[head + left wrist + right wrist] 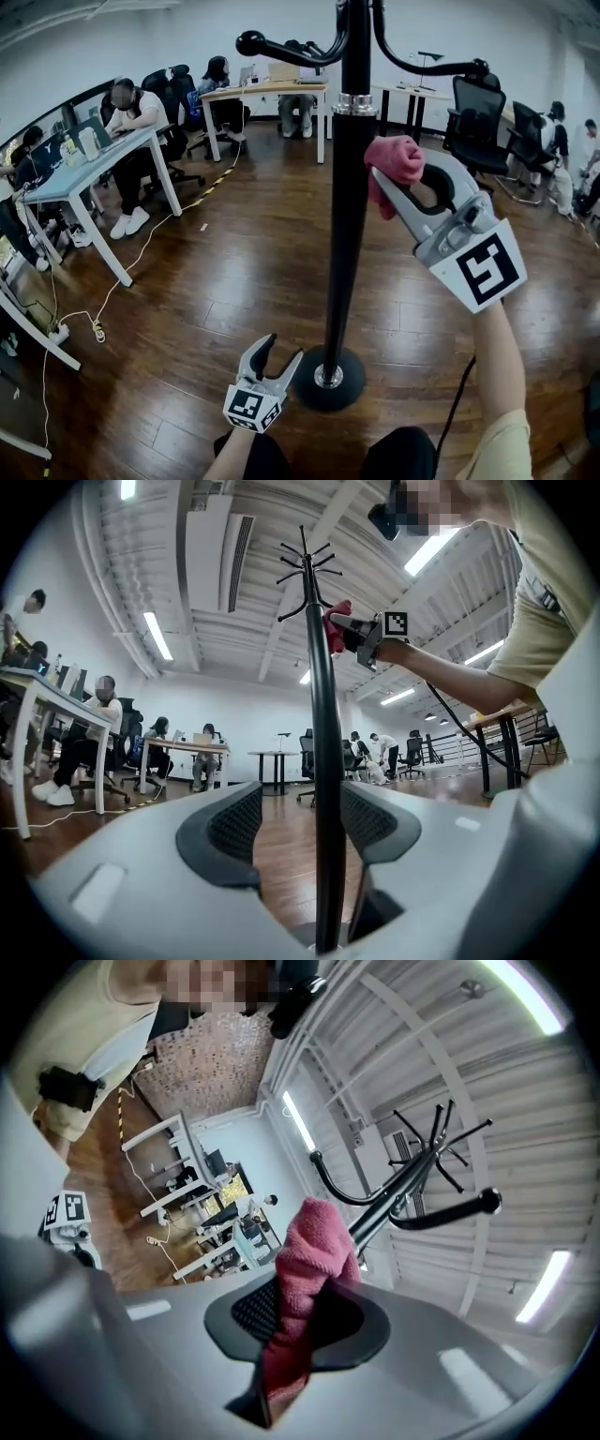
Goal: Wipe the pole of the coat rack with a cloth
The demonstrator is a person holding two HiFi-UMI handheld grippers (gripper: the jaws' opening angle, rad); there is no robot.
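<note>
High beside pole point(349, 216): right hand-held gripper point(394, 175) pinches cloth point(397, 156).
Low: left hand-held gripper point(283, 350) spread round pole.
Advice: press cloth on, stroke lengthwise.

The coat rack pole point(349, 187) is glossy black down to its round black base point(305, 389), broken by one shiny silver collar point(354, 103). The cloth point(394, 161) is plain deep pink-red. The right tongs point(398, 171) are pale grey with black mesh-patterned pads point(246, 1309), and their cube carries a black-and-white square marker. The left tongs point(281, 352) are the same grey, with the same black-and-white pattern. The floor point(234, 272) is dark brown wood planking with a soft sheen, crossed by yellow-and-black striped tape point(220, 178). The person's sleeve point(497, 450) is pale yellow. The office chairs point(473, 117) are black.
</note>
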